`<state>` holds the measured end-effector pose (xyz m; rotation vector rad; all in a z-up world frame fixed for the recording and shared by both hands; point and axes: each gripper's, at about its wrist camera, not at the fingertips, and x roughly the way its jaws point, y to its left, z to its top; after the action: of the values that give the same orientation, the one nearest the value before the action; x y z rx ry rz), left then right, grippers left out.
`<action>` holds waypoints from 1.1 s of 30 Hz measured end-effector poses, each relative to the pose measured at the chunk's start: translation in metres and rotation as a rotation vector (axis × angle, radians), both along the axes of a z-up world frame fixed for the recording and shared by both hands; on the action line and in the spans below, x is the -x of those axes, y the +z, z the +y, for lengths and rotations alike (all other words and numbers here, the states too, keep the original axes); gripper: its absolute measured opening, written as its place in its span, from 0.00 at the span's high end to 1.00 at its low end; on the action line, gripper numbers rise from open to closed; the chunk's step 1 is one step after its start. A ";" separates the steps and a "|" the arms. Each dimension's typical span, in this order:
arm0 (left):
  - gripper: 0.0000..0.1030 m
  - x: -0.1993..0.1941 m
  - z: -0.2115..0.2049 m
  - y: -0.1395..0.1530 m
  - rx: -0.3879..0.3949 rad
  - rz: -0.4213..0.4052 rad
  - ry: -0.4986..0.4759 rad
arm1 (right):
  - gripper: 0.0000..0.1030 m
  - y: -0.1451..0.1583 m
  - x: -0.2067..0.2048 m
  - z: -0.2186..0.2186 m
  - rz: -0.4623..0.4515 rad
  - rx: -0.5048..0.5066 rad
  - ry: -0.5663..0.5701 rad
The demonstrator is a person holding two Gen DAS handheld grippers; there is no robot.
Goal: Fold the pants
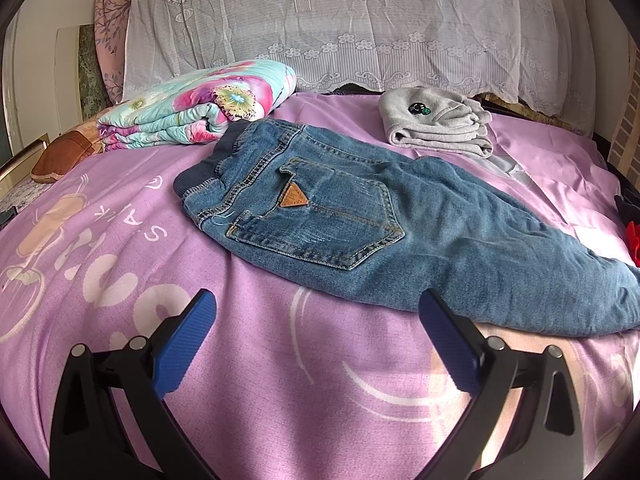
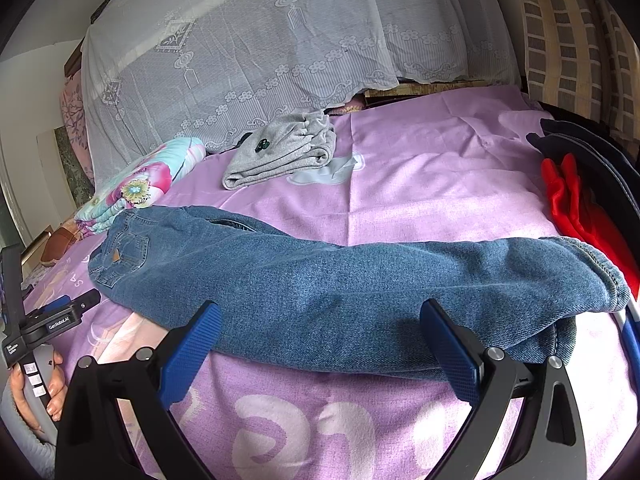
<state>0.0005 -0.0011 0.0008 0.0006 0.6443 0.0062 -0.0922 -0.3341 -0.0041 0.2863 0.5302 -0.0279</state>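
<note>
- Two grippers, both yours, hover low over the pink bedsheet [image 1: 248, 360] at the near edge, each with its blue-padded fingers spread wide and nothing between them.
- Your left gripper [image 1: 318, 304] sits near the waist end of the jeans [image 1: 360, 216], apart from the denim; your hand [image 2: 38, 384] shows around its handle at far left of the right wrist view.
- At far left, a folded floral quilt [image 1: 200, 108] lies just beside the elastic waistband.
- The jeans lie across the sheet, folded lengthwise, back pocket up, waist left, hem right.
- Your right gripper [image 2: 320, 306] frames the leg, right at the denim's near edge.
- Farther back lies a folded grey garment [image 2: 280, 152].
- At far right, red fabric [image 2: 568, 196] lies past the hem.
</note>
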 end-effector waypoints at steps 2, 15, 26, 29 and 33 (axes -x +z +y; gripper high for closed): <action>0.04 0.000 0.000 0.000 0.001 -0.001 0.000 | 0.03 0.000 0.000 -0.001 0.000 0.000 0.000; 0.04 0.000 0.001 -0.003 0.003 0.002 0.001 | 0.03 0.000 0.000 -0.001 0.001 -0.003 -0.001; 0.04 0.000 0.001 -0.003 0.005 0.003 0.001 | 0.03 0.000 -0.001 -0.003 0.001 -0.003 -0.003; 0.04 0.000 0.001 -0.003 0.005 0.003 0.001 | 0.03 0.000 0.000 -0.002 0.002 -0.004 -0.002; 0.04 0.000 0.001 -0.003 0.005 0.003 0.001 | 0.03 0.000 0.000 -0.002 0.002 -0.004 -0.003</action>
<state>0.0006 0.0004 -0.0020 -0.0046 0.6475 0.0051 -0.0917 -0.3360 -0.0045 0.2912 0.5324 -0.0296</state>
